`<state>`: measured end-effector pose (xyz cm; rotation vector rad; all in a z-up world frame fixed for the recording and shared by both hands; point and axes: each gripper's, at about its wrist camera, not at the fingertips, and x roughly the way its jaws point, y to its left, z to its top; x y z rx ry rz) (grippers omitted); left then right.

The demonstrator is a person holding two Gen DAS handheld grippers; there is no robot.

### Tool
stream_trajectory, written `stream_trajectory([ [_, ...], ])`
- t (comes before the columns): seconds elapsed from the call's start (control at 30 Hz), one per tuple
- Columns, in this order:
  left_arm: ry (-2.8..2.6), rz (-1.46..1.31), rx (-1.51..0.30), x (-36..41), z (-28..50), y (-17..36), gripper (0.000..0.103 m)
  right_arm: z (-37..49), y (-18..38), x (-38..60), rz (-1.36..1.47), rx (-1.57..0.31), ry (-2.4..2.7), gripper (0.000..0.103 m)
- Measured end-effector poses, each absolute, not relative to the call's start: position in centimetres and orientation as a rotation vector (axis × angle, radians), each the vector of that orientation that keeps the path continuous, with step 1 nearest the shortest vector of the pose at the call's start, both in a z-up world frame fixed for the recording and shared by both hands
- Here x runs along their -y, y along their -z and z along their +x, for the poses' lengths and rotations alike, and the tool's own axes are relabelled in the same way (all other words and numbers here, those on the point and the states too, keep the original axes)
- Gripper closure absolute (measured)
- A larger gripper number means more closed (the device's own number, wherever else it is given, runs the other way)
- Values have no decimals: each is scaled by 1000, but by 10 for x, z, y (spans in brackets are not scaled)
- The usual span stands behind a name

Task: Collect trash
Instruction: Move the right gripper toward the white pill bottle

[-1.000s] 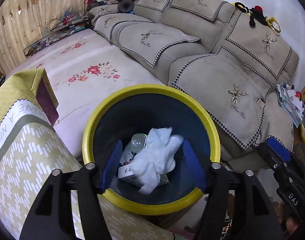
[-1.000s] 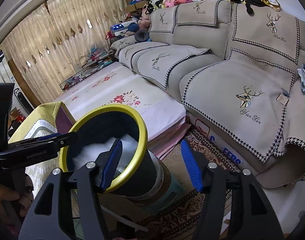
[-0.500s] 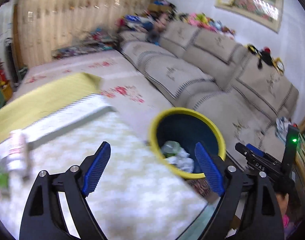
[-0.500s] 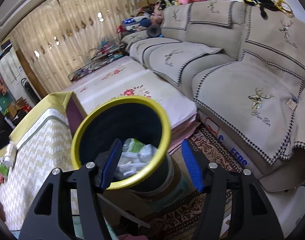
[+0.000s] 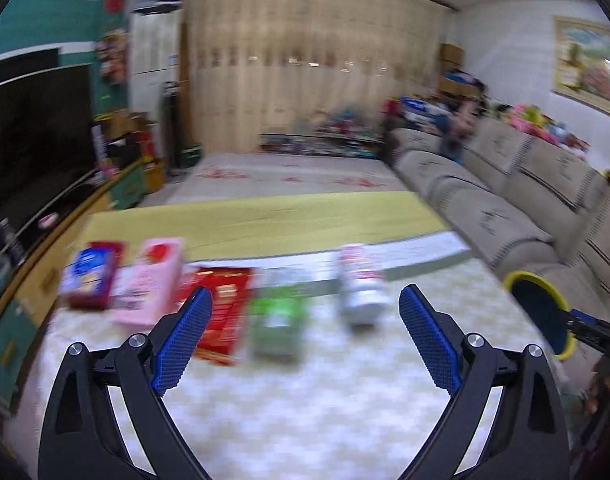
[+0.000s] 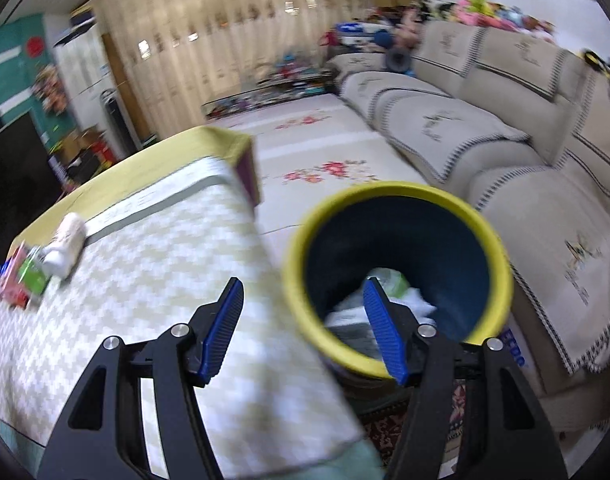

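Note:
My left gripper (image 5: 305, 292) hovers over the patterned table (image 5: 305, 400), its jaws opening wide with nothing between them. Beyond its fingertips lies a blurred row of trash: a blue-and-red box (image 5: 89, 280), a pink carton (image 5: 149, 284), a red flat pack (image 5: 221, 312), a green carton (image 5: 279, 316) and a white bottle (image 5: 361, 292). The yellow-rimmed bin (image 5: 523, 278) stands off the table's right end. My right gripper (image 6: 301, 284) is open and empty, held above the bin (image 6: 397, 190), which holds white tissue (image 6: 415, 300) and other scraps.
A long beige sofa (image 6: 485, 128) runs along the right. A floral mat (image 6: 325, 152) covers the floor beyond the table. A dark TV (image 5: 29, 140) on a low cabinet lines the left wall, and curtains (image 5: 305, 60) hang at the back.
The left gripper let go of the white tissue into the bin, swung left over the table and opened wider. The right gripper moved left, so the bin now sits at the right of its view.

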<state>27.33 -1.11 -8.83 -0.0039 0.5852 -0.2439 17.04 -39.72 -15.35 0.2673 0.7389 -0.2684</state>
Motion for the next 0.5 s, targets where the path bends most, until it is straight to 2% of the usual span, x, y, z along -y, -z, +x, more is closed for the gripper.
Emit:
stream_trajectory([
  [0.2, 67, -52, -557, -63, 285, 108, 8, 216, 141, 321, 218, -768, 101, 43],
  [0.5, 28, -169, -562, -99, 289, 121, 7, 272, 135, 208, 138, -816, -102, 41],
])
